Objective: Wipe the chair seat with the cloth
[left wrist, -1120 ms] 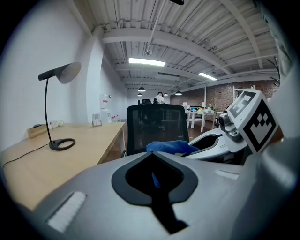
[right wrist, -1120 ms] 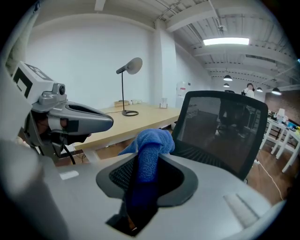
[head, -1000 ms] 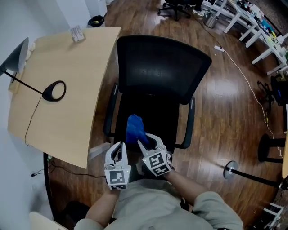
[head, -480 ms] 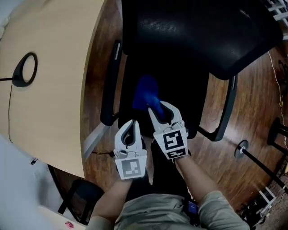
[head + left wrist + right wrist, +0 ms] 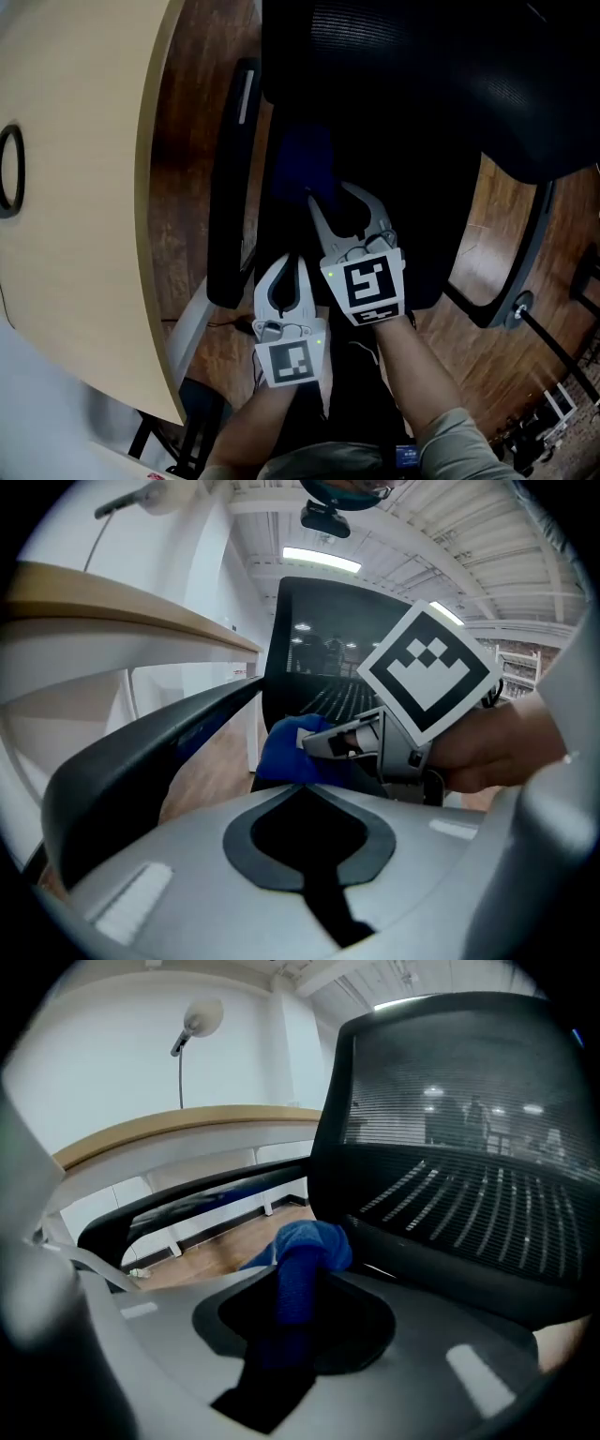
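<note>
A blue cloth (image 5: 302, 161) hangs bunched over the left part of the black chair seat (image 5: 403, 197). My right gripper (image 5: 323, 194) is shut on it, and its jaws have just closed a little further. In the right gripper view the cloth (image 5: 305, 1246) runs back between the jaws of the right gripper (image 5: 295, 1277). Whether the cloth touches the seat I cannot tell. My left gripper (image 5: 289, 261) is shut and holds nothing, just behind and left of the right one, near the seat's front edge. From the left gripper (image 5: 302, 785), the cloth (image 5: 286, 752) shows ahead.
The mesh backrest (image 5: 422, 66) rises beyond the seat. Black armrests (image 5: 230, 187) (image 5: 506, 281) flank it. A curved wooden desk (image 5: 84, 206) with a lamp base (image 5: 7, 173) lies close on the left, over wooden floor (image 5: 192, 122).
Both grippers have come down toward the seat, the right one carrying the cloth. The head view has closed in on the chair.
</note>
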{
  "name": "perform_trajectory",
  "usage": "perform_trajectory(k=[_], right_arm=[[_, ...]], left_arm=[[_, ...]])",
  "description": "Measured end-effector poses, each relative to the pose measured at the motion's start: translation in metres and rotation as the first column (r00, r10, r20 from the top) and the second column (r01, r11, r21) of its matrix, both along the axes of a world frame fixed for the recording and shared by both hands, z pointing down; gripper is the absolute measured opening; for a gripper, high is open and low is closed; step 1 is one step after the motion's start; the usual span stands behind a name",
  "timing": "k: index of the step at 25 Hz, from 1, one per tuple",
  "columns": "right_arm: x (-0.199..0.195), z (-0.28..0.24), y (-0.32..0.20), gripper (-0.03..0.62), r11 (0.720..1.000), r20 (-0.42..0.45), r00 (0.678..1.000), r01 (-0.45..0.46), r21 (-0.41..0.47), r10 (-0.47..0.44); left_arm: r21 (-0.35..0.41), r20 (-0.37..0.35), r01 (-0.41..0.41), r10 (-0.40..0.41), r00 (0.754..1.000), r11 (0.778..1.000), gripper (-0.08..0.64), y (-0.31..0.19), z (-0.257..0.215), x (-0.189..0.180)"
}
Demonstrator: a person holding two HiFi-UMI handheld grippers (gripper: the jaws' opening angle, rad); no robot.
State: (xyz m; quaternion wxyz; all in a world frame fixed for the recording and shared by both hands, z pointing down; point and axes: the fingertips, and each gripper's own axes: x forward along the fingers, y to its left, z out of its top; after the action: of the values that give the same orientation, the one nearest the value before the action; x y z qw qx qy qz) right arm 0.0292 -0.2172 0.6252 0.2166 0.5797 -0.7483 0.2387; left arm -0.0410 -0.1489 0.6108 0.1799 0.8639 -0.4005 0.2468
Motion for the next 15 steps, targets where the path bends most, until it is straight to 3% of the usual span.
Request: perform_trajectory(k=[10,15], right_arm=[[-0.012,0.044,-0.048,0.106,0.991,-0.060,0.992,0.106,-0.077,-0.110],[-0.014,0.061,-0.060,0.106,0.987,-0.068,0.990,0.117,-0.113,-0.125]], left_arm=[[-0.018,-0.007,0.003,-0.003,1.000,1.000,0.005,-0.032,0.012,0.010],[-0.021,0.014,-0.013,0.013,1.000,1.000,0.005,-0.038,0.017,0.009]])
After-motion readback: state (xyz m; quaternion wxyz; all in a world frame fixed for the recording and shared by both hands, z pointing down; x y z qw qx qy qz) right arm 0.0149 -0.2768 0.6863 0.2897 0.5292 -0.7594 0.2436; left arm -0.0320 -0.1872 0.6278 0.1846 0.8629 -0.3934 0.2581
